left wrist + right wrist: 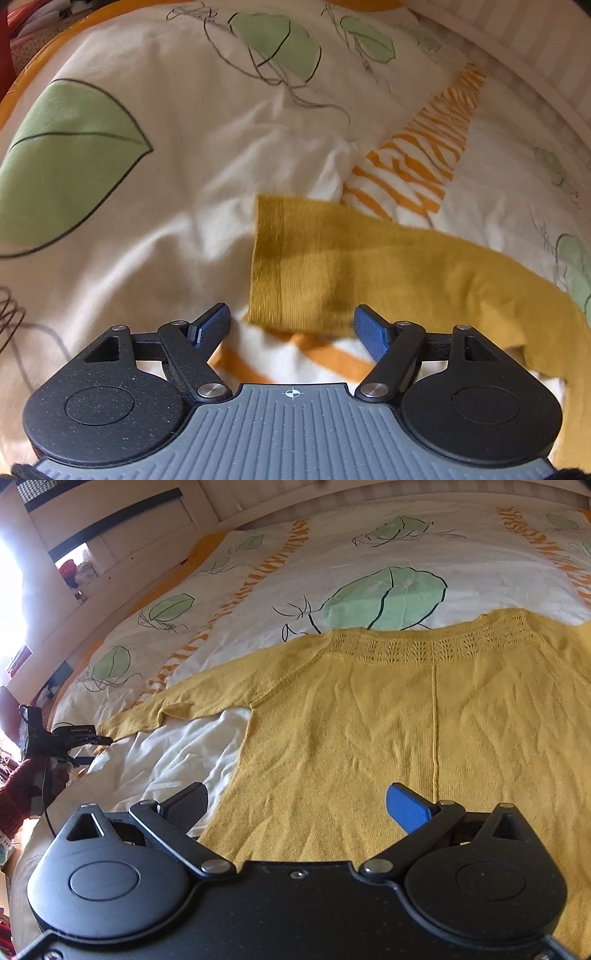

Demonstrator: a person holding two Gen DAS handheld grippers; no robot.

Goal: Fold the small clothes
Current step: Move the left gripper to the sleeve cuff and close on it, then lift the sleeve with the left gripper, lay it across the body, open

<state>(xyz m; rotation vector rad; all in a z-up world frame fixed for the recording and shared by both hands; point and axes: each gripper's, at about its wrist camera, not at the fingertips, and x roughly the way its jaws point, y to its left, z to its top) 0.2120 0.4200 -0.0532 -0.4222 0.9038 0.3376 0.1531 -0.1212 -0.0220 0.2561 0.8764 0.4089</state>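
Left tool (291, 326) hovers released just over the sleeve cuff (280, 258); right tool (295, 808) gapes empty above the yellow cardigan (406, 709). Soft, light knit, likely to sag and stretch; the ribbed cuff looks the firmest place to pinch.

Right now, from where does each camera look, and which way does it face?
Left wrist: sits on the left gripper, facing down at the sweater's ribbed cuff on the bedspread; its open blue fingers show.
Right wrist: sits on the right gripper, facing across the sweater's body towards the wall; open fingers show, plus the left gripper at the sleeve end.
Shared: the yellow sweater and leaf-print bedspread.
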